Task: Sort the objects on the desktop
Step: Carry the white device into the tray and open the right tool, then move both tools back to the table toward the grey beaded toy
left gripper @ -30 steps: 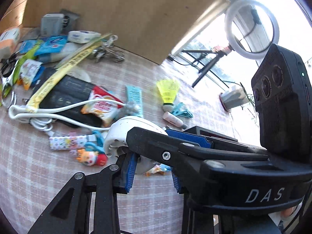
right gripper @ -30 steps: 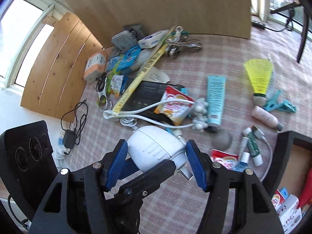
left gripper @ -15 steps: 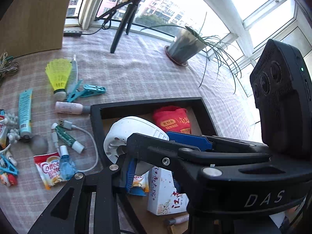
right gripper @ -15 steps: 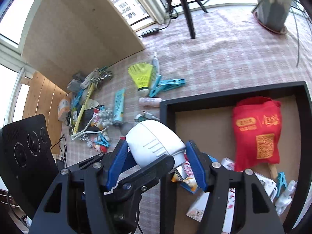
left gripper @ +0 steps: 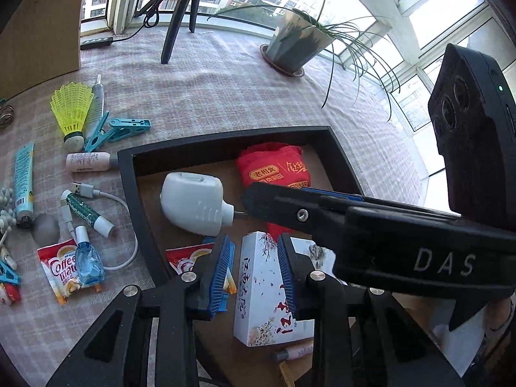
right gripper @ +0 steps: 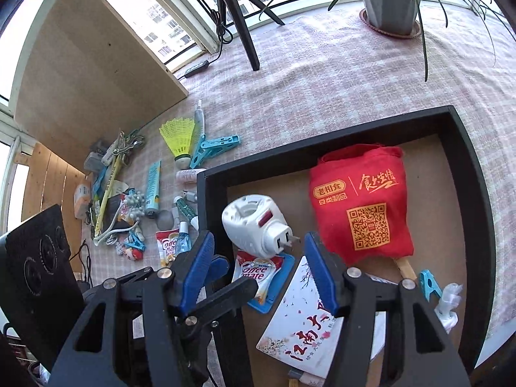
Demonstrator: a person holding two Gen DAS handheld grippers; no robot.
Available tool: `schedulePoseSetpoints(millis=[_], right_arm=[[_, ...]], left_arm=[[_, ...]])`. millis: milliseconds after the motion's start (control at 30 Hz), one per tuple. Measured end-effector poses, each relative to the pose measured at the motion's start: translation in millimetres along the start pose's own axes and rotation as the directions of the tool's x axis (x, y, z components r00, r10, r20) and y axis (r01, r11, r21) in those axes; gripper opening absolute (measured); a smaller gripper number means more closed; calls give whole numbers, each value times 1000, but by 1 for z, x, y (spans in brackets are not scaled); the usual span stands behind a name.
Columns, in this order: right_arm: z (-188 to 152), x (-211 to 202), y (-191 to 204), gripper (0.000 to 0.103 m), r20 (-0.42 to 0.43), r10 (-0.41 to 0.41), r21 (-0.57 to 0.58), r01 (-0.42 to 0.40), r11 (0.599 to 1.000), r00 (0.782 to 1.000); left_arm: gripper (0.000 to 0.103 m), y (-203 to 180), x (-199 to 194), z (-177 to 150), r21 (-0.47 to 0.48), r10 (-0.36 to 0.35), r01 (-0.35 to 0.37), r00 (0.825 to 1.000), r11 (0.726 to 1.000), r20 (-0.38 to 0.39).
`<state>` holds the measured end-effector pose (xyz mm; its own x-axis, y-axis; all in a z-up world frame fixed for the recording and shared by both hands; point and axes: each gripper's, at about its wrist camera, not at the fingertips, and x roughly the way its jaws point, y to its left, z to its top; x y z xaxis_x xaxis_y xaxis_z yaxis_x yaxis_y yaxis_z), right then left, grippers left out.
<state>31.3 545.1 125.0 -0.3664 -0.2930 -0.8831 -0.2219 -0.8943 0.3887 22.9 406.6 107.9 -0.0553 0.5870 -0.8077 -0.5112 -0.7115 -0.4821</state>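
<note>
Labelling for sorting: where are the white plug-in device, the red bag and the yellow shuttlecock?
white plug-in device (right gripper: 254, 225), right wrist view, body.
red bag (right gripper: 361, 200), right wrist view, printed front.
yellow shuttlecock (left gripper: 71, 106), left wrist view, skirt.

Tray (right gripper: 477, 213) on table, right of loose clutter. In tray — plug-in device (right gripper: 254, 225) near left wall; cloth bag (right gripper: 361, 200) right of it; sachet (right gripper: 258, 272) just before device; printed box (right gripper: 303, 322) at near edge. Left of tray — shuttlecock (right gripper: 179, 137), clothes pegs (right gripper: 214, 148), tube (right gripper: 153, 190). Plant pot (right gripper: 391, 3) behind tray.

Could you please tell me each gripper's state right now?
Left gripper: jaws partly open, empty.
Right gripper: open, jaws just closing slightly, nothing between them.
</note>
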Motion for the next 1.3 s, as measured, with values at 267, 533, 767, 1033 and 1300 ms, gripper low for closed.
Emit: schedulePoseSetpoints(millis=[267,533,767,1033,1300], right_arm=[[3,5,26,58,6,-11,-69,12,998,1000],[-1,32,79,58,-34,6,-189,-13,982,999],[-3,65,137,58,-77,10,-296,-33,955,997],[8,100,202,57,-124,24,-390,-71,918,992],[27,153,238,54,-184,-35,-387,-40,921,982]], left_arm=[[28,26,-22,-3,-32,56,-54,997,998,54],[28,111,-71,-24,-196,162,-137,979,971,123],[33,208,-129,-63,-385,298,-215,939,898,171],[37,301,-172,-112,-578,405,-246,900,778,161],[37,345,-179,-130,-680,395,-184,903,710,168]])
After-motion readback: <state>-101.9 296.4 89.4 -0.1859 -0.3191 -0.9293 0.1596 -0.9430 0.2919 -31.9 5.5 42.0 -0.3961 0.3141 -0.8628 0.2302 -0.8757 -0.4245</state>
